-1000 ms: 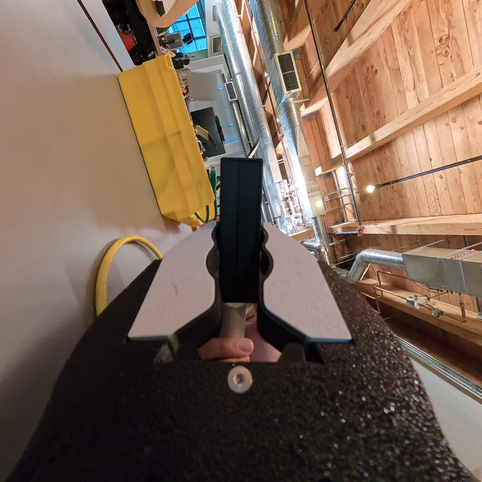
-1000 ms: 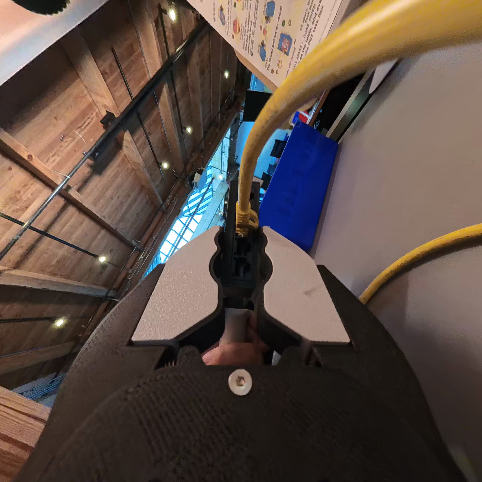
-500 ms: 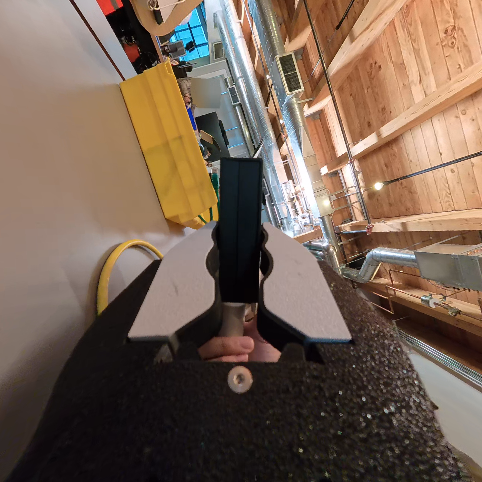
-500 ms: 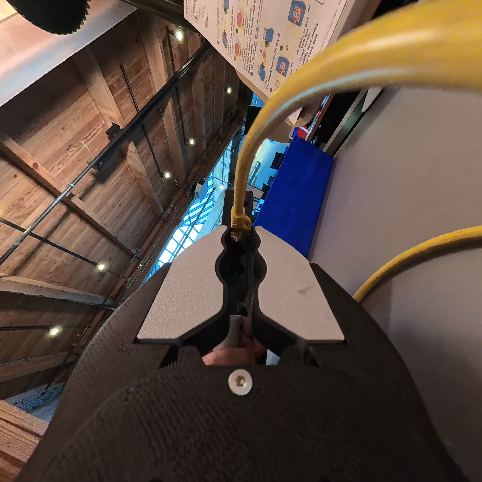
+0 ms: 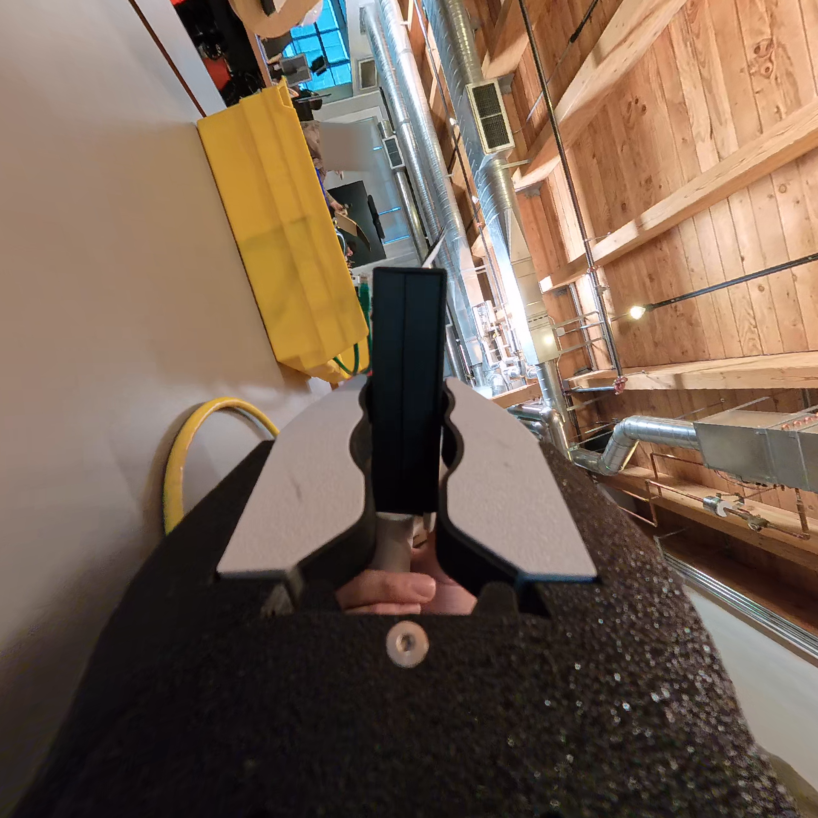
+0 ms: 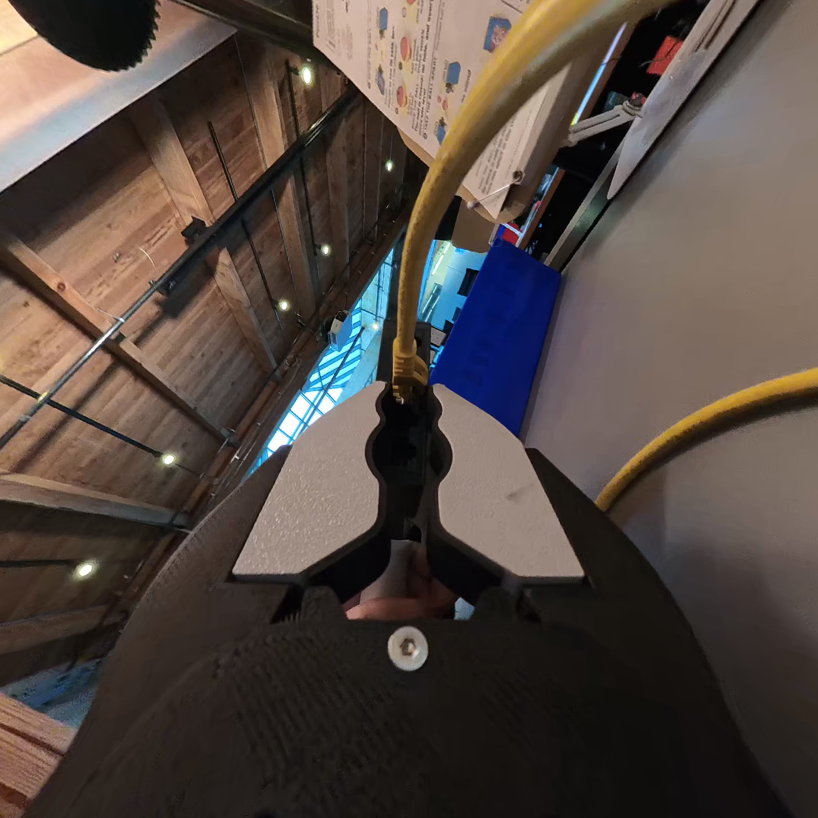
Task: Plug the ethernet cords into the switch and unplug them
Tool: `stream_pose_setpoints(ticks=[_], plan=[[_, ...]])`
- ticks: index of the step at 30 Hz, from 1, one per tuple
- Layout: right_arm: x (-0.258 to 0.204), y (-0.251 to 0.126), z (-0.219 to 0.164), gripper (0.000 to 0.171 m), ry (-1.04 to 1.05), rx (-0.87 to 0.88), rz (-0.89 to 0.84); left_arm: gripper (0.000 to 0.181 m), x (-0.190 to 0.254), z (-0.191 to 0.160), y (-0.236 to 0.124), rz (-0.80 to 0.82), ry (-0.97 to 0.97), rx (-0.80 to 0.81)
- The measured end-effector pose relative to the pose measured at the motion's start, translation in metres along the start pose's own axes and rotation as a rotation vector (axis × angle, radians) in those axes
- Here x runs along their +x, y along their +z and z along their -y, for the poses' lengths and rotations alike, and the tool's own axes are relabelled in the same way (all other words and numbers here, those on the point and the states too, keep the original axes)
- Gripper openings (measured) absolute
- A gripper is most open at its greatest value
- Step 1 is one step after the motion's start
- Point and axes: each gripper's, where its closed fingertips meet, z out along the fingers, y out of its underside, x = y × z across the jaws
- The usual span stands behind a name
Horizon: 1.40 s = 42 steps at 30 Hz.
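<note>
My left gripper [image 5: 407, 389] is shut on the black switch [image 5: 407, 354], which sticks out past the fingertips with its plain back toward the camera. In the right wrist view the switch's port face [image 6: 400, 451] shows in the narrow gap between the fingers. A yellow ethernet cord [image 6: 411, 283] arcs down from the top, and its plug [image 6: 405, 372] sits in a port right at the fingertips. My right gripper [image 6: 409, 391] is closed in on that plug. More of the yellow cord loops over the table [image 6: 686, 425] and shows in the left wrist view [image 5: 177, 451].
A yellow bin [image 5: 283, 230] stands on the pale table [image 5: 110, 265], with a green cord [image 5: 364, 301] at its end. A blue bin [image 6: 495, 336] stands beyond the switch. A printed sheet [image 6: 398, 66] hangs near the top. Both views are rolled sideways. The grippers are tip to tip, or close to it.
The right gripper's fingers have closed from a wider gap around the switch to a narrow one at the yellow plug. The left gripper still holds the switch, and its view shifted only slightly.
</note>
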Motion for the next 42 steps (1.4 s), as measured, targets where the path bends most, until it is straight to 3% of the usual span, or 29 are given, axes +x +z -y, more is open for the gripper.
stream_pose_setpoints(ticks=[9, 21, 37, 42], plan=[[-0.003, -0.004, 0.003, 0.012, -0.034, -0.069, 0.009, 0.027, -0.002, -0.012, 0.002, 0.031, 0.192, -0.181], [0.012, -0.007, 0.007, 0.014, 0.044, 0.017, -0.030, 0.027, -0.014, -0.024, 0.004, 0.021, -0.003, -0.202], [0.014, -0.010, 0.003, 0.013, 0.028, -0.042, -0.028, 0.027, -0.017, -0.023, 0.001, 0.034, 0.027, -0.235], [0.015, -0.010, 0.003, 0.012, -0.014, -0.040, -0.041, 0.026, -0.018, -0.019, 0.002, 0.047, 0.037, -0.179]])
